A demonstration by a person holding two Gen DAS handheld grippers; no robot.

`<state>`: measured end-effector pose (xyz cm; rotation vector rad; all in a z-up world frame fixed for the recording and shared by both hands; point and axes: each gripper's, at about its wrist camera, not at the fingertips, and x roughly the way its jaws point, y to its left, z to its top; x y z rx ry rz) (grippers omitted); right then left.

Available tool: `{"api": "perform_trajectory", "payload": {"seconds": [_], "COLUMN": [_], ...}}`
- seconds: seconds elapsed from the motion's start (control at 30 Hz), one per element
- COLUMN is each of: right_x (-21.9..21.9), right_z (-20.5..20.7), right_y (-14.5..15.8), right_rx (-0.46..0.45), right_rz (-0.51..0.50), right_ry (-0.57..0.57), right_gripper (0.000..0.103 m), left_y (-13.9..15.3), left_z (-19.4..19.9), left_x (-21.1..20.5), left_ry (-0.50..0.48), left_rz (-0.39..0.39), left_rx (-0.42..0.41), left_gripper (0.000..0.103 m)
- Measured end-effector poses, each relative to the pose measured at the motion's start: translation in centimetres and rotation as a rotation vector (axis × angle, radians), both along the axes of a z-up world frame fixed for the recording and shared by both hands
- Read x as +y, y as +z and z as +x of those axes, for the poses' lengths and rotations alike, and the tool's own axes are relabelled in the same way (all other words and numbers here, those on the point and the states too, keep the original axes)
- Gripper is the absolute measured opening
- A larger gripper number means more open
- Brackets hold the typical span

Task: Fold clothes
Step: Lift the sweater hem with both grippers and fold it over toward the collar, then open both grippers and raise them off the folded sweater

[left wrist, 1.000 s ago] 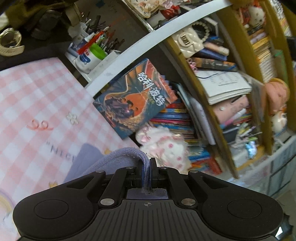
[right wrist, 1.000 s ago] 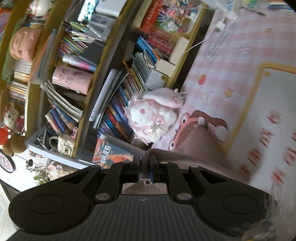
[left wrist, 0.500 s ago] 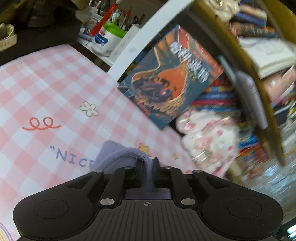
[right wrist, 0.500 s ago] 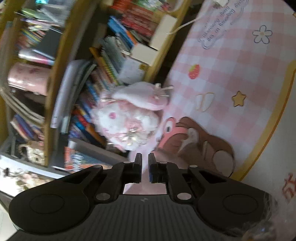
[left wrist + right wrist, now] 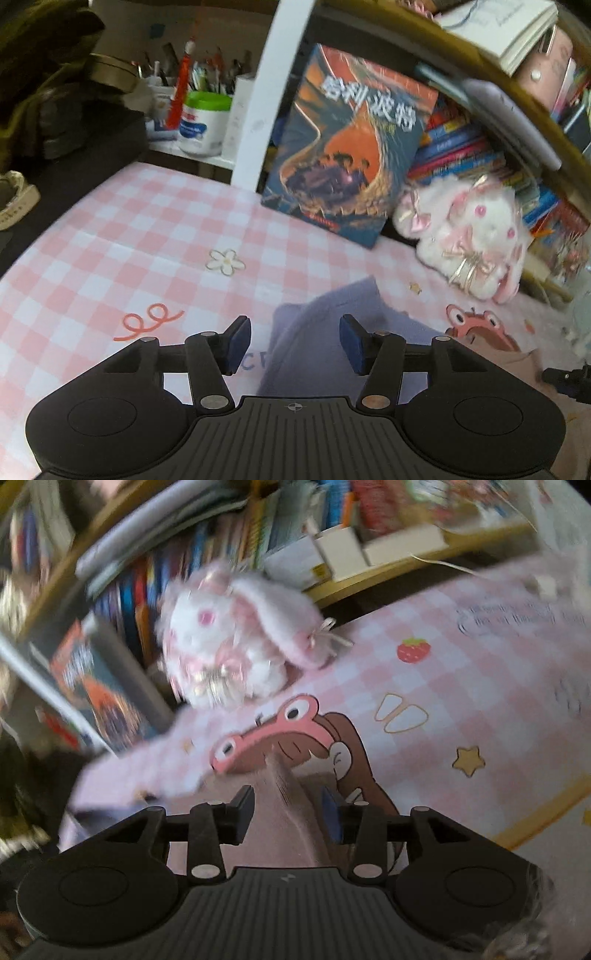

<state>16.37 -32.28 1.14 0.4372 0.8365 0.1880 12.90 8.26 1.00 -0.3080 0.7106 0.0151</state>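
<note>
Left gripper (image 5: pixel 294 341) stood with fingers spread wide, nothing between them; the lavender garment (image 5: pixel 332 332) lay on the pink checked worktop (image 5: pixel 110 240) directly below and ahead of the gap. Right gripper (image 5: pixel 286 812) likewise had its fingers apart, with a raised ridge of pinkish cloth (image 5: pixel 291 812) standing between them, not pinched. That view was motion-blurred, so contact could not be told.

Judgement: the cloth rested flat with both grippers free of it, which fits either a fold just laid down or a fresh grasp being lined up. The single moment did not settle which, nor how many folds the garment carried.

Surroundings: plush rabbit (image 5: pixel 469 236) and a leaning book (image 5: pixel 351 147) stood at the worktop's far edge, near the garment's far corner. A cluttered bookshelf (image 5: pixel 221 535) stood behind, so forward sweep was limited.
</note>
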Motion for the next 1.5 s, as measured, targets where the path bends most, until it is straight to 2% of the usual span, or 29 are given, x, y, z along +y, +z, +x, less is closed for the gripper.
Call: {"api": "perform_trajectory", "payload": {"seconds": [0.07,0.1,0.13,0.17,0.2,0.23,0.3,0.37,0.4,0.53,0.6,0.67,0.73,0.87,0.97,1.07,1.17,1.33,1.47,1.5], "right_x": [0.8,1.0,1.3,1.5,1.6,1.5,1.2,0.7,0.4,0.1,-0.2,-0.6,-1.1,-1.2,-1.0,-0.9,-0.8,-0.5,0.3,0.5], "right_z": [0.4,0.7,1.1,1.4,1.4,1.2,0.5,0.8,1.0,1.0,0.5,0.0,-0.9,-2.9,-4.4,-4.8,-5.1,-5.3,-5.9,-6.0], "right_y": [-0.7,-1.0,-1.2,-1.3,-1.1,-0.5,0.0,-1.4,-2.3,-2.6,-2.2,-1.8,-1.5,-1.1,-1.2,-2.0,-2.9,-3.2,-2.7,-2.6], "right_rx": [0.024,0.028,0.028,0.028,0.012,-0.020,-0.049,0.005,0.039,0.021,0.014,0.005,0.014,0.020,0.032,0.036,0.040,0.036,0.042,0.044], "right_rz": [-0.062,-0.083,-0.099,-0.115,-0.111,-0.094,-0.101,-0.111,-0.116,-0.100,-0.086,-0.068,-0.031,-0.031,-0.032,-0.042,-0.054,-0.084,-0.129,-0.140], "right_ry": [0.002,0.004,0.009,0.015,0.025,0.030,0.020,0.007,0.000,-0.002,-0.011,-0.022,-0.031,-0.022,-0.005,0.006,0.017,0.036,-0.004,-0.014], "right_gripper": [0.034,0.026,0.021,0.011,0.006,0.006,0.006,0.006,0.007,0.010,0.020,0.025,0.030,0.037,0.038,0.037,0.036,0.037,0.040,0.044], "left_y": [-0.4,-0.3,-0.2,-0.3,-0.5,-0.6,-1.7,-2.9,-2.9,-1.7,-0.7,0.1,0.9,0.9,-0.3,-1.6,-2.8,-2.5,-1.4,-1.1], "left_z": [1.2,1.8,2.3,2.7,3.2,3.7,4.2,4.7,4.8,3.9,2.5,1.1,-0.4,-3.7,-5.5,-5.7,-5.3,-6.1,-7.1,-7.4], "left_x": [-0.3,-0.3,-0.4,-0.4,-0.5,-0.5,-0.3,-0.1,0.0,0.6,0.9,0.9,0.9,0.7,0.6,1.1,1.5,1.5,1.3,1.4], "left_ry": [-0.016,-0.031,-0.049,-0.048,-0.044,-0.041,-0.034,-0.026,-0.022,-0.003,-0.001,-0.002,-0.004,0.020,0.045,0.062,0.079,0.093,0.094,0.096], "left_rz": [0.000,-0.005,-0.016,-0.005,0.009,0.023,0.037,0.050,0.049,0.063,0.060,0.051,0.043,-0.006,-0.020,-0.015,0.039,0.032,0.019,0.013], "left_rx": [0.000,-0.004,-0.010,0.004,0.020,0.035,0.072,0.110,0.109,0.075,0.048,0.034,0.019,0.042,0.076,0.118,0.154,0.128,0.087,0.077], "left_gripper": [0.048,0.043,0.016,0.005,0.005,0.005,0.007,0.013,0.013,0.020,0.029,0.041,0.048,0.049,0.049,0.049,0.050,0.050,0.053,0.054]}}
